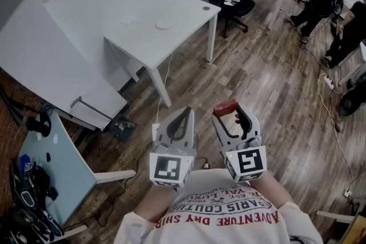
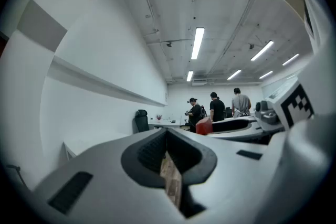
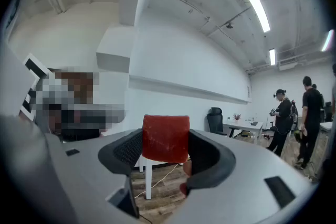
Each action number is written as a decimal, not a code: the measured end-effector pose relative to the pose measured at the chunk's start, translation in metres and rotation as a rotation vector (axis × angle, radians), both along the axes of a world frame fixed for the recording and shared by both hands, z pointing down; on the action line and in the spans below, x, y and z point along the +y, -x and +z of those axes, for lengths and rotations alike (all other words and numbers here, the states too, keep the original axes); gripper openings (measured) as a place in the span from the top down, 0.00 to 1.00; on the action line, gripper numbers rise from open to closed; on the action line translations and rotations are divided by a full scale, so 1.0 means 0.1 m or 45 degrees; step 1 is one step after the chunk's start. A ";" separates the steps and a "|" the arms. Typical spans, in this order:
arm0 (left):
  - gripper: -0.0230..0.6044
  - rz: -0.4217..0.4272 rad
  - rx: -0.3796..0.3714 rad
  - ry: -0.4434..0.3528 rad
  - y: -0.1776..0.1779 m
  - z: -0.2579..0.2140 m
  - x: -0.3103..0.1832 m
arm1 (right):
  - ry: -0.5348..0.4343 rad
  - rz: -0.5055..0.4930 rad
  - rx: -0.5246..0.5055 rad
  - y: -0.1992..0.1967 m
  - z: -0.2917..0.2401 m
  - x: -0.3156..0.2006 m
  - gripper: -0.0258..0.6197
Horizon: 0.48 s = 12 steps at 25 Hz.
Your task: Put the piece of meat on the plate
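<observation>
Head view: both tools hang level before a shirt (image 1: 220, 217) printed "ADVENTURE DRY". The right gripper (image 1: 229, 111) carries the piece of meat (image 1: 224, 106) over the floor, well apart from the plate (image 1: 164, 24) near the white tabletop's (image 1: 189, 11) middle.

Left gripper view: the left gripper (image 2: 167, 134) has its jaws pressed together, empty.

Right gripper view: wide-spread jaws clamp the red meat.

Red meat (image 3: 165, 139), white table (image 1: 143, 37) (white plate (image 1: 164, 24) too).
</observation>
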State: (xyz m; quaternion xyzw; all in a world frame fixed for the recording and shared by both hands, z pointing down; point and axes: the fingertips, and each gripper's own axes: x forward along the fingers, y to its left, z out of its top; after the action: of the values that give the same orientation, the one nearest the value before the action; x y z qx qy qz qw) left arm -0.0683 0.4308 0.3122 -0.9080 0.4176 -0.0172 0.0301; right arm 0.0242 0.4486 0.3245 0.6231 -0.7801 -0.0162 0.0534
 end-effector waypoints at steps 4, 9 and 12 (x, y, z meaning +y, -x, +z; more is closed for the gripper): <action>0.95 0.003 0.015 0.008 0.03 0.01 -0.06 | 0.003 0.007 -0.006 0.03 0.02 -0.05 0.53; 0.95 0.004 0.045 0.028 0.05 -0.01 -0.08 | 0.015 0.019 -0.010 0.04 0.04 -0.07 0.53; 0.95 0.006 0.039 0.026 0.05 0.03 -0.10 | 0.020 0.031 -0.029 0.03 0.05 -0.08 0.53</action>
State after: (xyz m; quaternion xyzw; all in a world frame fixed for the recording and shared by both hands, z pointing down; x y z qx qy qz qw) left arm -0.0735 0.4207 0.3149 -0.9093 0.4157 -0.0075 0.0146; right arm 0.0216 0.4405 0.3291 0.6323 -0.7731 -0.0023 0.0496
